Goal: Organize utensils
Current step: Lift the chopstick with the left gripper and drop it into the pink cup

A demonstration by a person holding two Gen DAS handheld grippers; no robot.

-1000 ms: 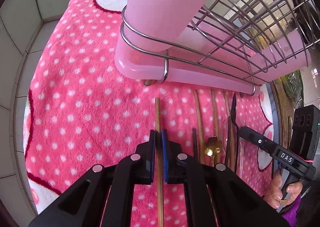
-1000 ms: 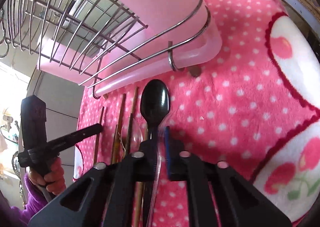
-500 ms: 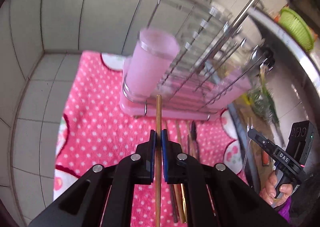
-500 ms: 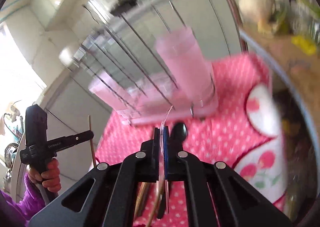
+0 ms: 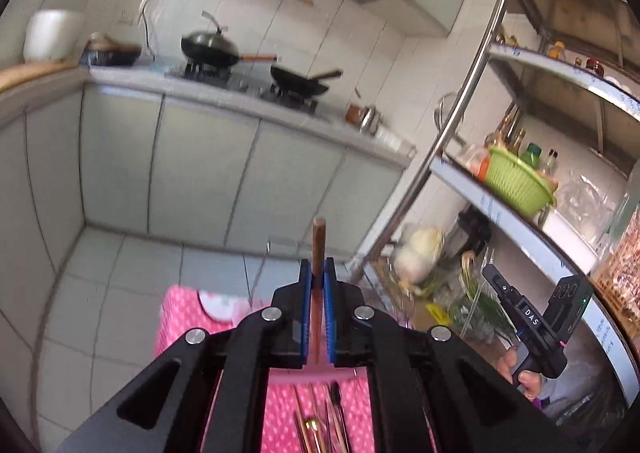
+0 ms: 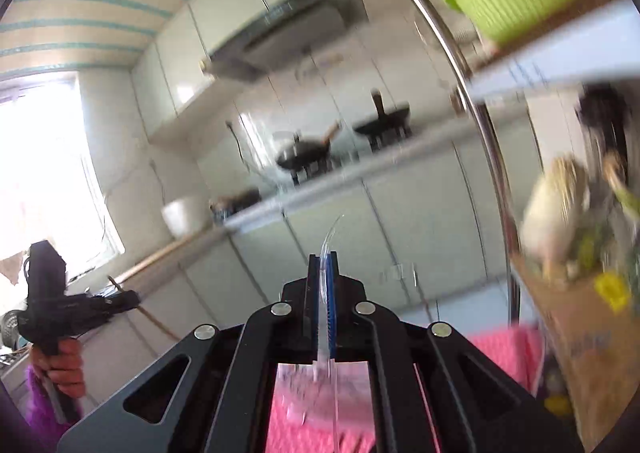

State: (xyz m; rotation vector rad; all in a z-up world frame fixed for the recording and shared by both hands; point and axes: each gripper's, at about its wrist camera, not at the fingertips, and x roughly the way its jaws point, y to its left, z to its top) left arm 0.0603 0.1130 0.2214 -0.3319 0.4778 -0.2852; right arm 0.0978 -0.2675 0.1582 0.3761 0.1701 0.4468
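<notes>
My left gripper [image 5: 318, 273] is shut on a brown wooden chopstick [image 5: 319, 241] and holds it upright, high above the pink dotted cloth [image 5: 180, 317]. Several more utensils [image 5: 316, 429] lie on the cloth below. My right gripper [image 6: 323, 265] is shut on a clear plastic utensil [image 6: 330, 237] and holds it upright above the pink cup [image 6: 320, 385] on the cloth [image 6: 504, 349]. Each gripper shows in the other's view, the right one [image 5: 532, 325] and the left one [image 6: 72, 309].
A metal shelf rack [image 5: 460, 121] with a green basket [image 5: 516, 185] stands at the right. A counter with woks [image 5: 212, 51] runs along the back wall. Vegetables [image 5: 420, 253] lie on the rack's low shelf. The floor [image 5: 100, 293] is tiled.
Both grippers have lifted their utensils off the cloth and tilted up, so the views now face the kitchen instead of the pink rack and cup.
</notes>
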